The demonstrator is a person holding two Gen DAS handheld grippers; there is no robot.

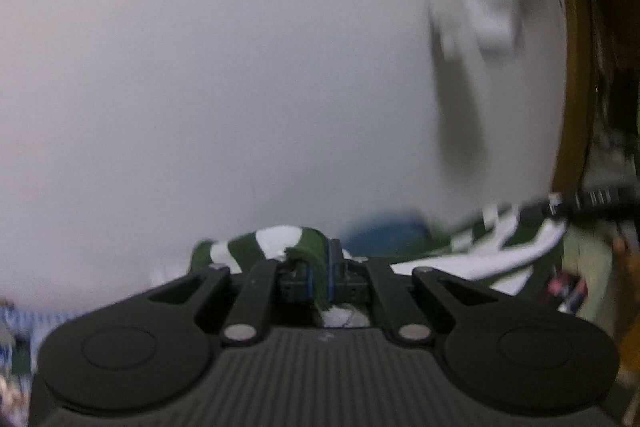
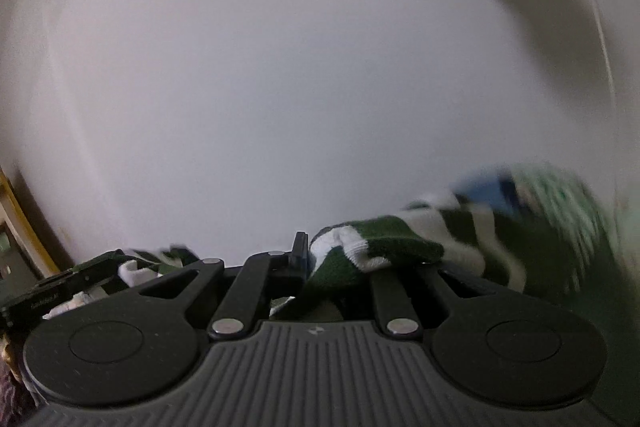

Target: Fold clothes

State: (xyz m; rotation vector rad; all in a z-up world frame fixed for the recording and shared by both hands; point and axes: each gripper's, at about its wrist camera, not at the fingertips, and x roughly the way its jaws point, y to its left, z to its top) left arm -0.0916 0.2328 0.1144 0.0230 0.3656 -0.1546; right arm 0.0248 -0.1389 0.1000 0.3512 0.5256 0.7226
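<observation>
A blank white wall (image 1: 240,67) fills both views. The striped garment (image 1: 280,247), low centre, is clamped by left gripper (image 1: 320,275) and right gripper (image 2: 320,267); motion blur suggests cloth could slip out.

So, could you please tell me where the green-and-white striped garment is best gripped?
Probably at its edges, as now: the left gripper pinches one bunched hem of the striped garment, the right gripper another hemmed corner. Coming from opposite sides lets the cloth spread between them.

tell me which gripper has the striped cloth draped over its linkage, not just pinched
The right gripper: the green-and-white garment spills over its right linkage. The left gripper only pinches it between its jaws.
</observation>
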